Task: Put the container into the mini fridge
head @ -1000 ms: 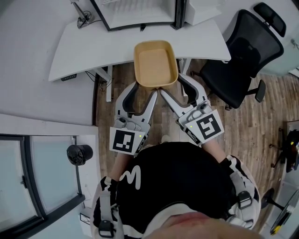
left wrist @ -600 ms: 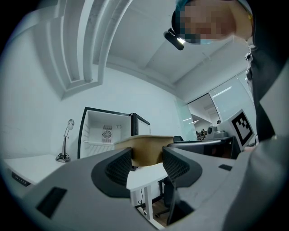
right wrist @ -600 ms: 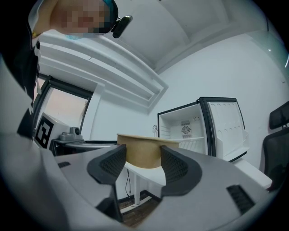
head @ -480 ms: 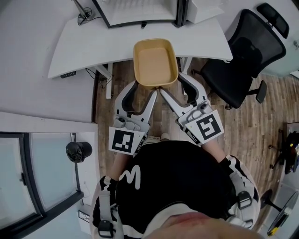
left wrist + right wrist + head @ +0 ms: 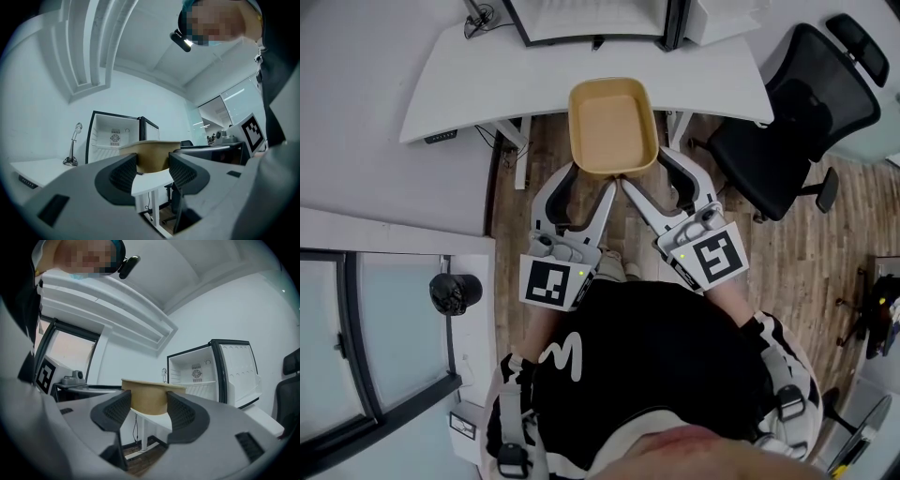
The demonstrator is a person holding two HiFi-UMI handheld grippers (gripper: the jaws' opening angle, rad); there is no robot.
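An empty tan container (image 5: 612,125) hangs in front of me over the near edge of a white desk (image 5: 478,89). My left gripper (image 5: 592,178) and my right gripper (image 5: 647,172) are each shut on its near rim, side by side. In the left gripper view the container (image 5: 149,154) sits between the jaws of the left gripper (image 5: 152,171). The right gripper view shows the same container (image 5: 152,397) held by the right gripper (image 5: 147,411). The mini fridge (image 5: 115,138) stands open on the desk ahead, its white inside (image 5: 201,376) showing a shelf and a fan; only its front edge (image 5: 591,23) is in the head view.
A black office chair (image 5: 787,122) stands right of the desk. A small desk lamp (image 5: 72,145) sits left of the fridge. Wooden floor (image 5: 553,150) lies under me. A glass partition (image 5: 356,337) and a black round object (image 5: 455,292) are at my left.
The desk and fridge have slid slightly down and right in the head view as I shift. Both grippers keep the same hold on the container.
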